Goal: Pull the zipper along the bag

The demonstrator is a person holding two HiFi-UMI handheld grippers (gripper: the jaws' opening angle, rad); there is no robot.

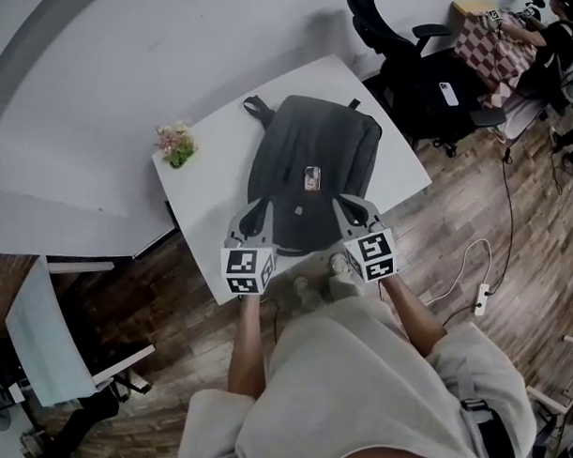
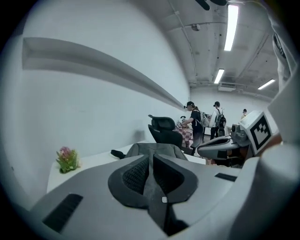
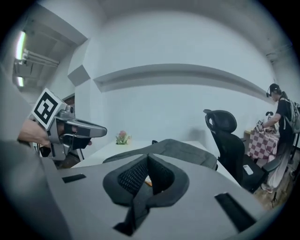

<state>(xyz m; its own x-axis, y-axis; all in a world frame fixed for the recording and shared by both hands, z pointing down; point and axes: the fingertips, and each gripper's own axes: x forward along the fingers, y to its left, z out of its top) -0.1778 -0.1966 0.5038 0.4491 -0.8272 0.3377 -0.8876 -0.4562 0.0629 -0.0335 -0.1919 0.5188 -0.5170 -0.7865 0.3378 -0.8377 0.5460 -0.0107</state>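
Backpack [image 1: 308, 166], dark grey, lies flat on the white desk [image 1: 205, 170] in the middle of the head view, its carry loop toward the upper left and its lower end toward the person. A small pale label [image 1: 311, 178] sits near the middle of the bag, with a smaller patch just below it; the print on both is too small to read. The left gripper [image 1: 259, 205] and the right gripper [image 1: 345, 203] are over the near end of the backpack, one at each lower corner, both pointing up the frame. Each carries a marker cube, the left cube [image 1: 248, 269] and the right cube [image 1: 372, 255], printed with black-and-white square patterns and no letters. In the left gripper view the jaws are together with nothing between them, and the backpack lies beyond their tips. In the right gripper view the jaws are likewise closed and empty, with the bag just ahead. A small pink-flowered plant [image 1: 176, 145] stands near the desk's left corner, apart from the bag. A black office chair [image 1: 393, 51] stands past the desk's right edge at the upper right, next to a checked cloth [image 1: 482, 52]. A white power strip [image 1: 479, 301] lies on the wooden floor at the right.
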